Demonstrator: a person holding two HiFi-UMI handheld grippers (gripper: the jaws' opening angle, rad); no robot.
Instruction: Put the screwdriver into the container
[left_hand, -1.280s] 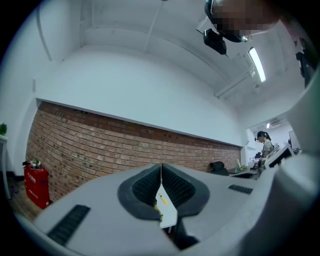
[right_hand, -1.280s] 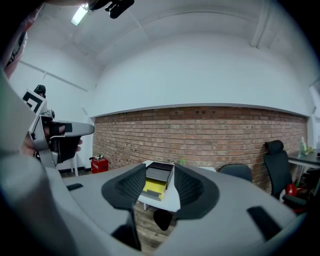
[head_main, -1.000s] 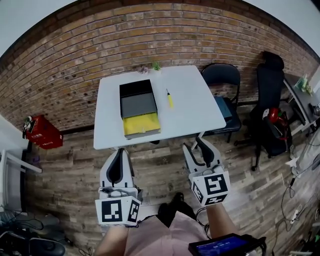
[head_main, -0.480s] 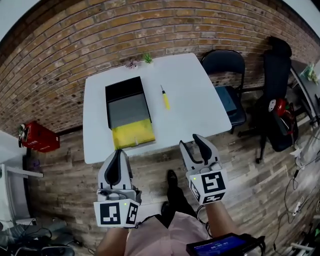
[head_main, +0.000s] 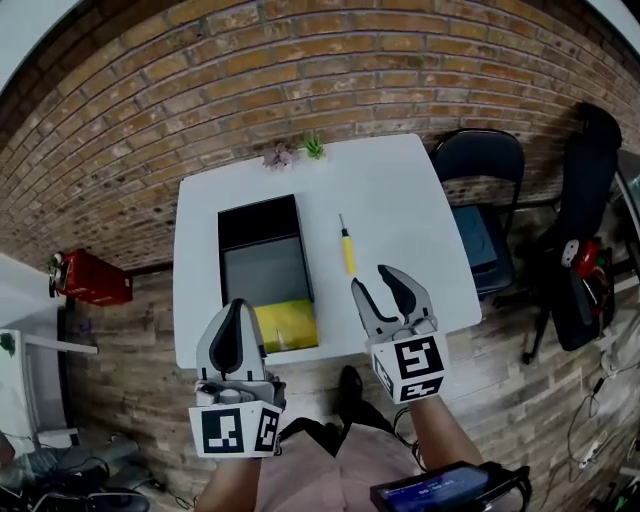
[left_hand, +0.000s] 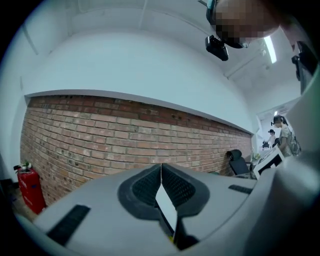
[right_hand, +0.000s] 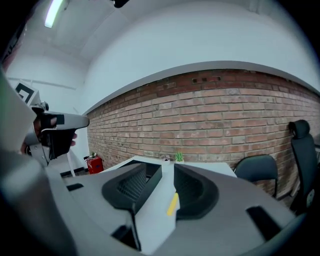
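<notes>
A yellow-handled screwdriver (head_main: 346, 248) lies on the white table (head_main: 400, 200), just right of an open black container (head_main: 258, 208) with a grey inside. A yellow panel (head_main: 290, 322) lies at the container's near end. My right gripper (head_main: 380, 281) hangs open over the table's front part, just short of the screwdriver, with nothing between its fingers. In the right gripper view the screwdriver (right_hand: 173, 204) shows between the jaws, with the container (right_hand: 152, 176) to its left. My left gripper (head_main: 238, 306) is shut and empty, at the table's front edge beside the yellow panel; in its own view the left gripper (left_hand: 160, 166) has its tips touching.
Two small potted plants (head_main: 296, 151) stand at the table's far edge against the brick wall. A folding chair (head_main: 478, 162) and a black office chair (head_main: 588, 190) stand to the right. A red object (head_main: 90, 278) sits on the floor at the left. A person (left_hand: 278, 131) stands far off.
Both grippers have moved forward toward the table. The right one now reaches over its front edge near the screwdriver; the left one has come up to the yellow panel. Jaws look unchanged.
</notes>
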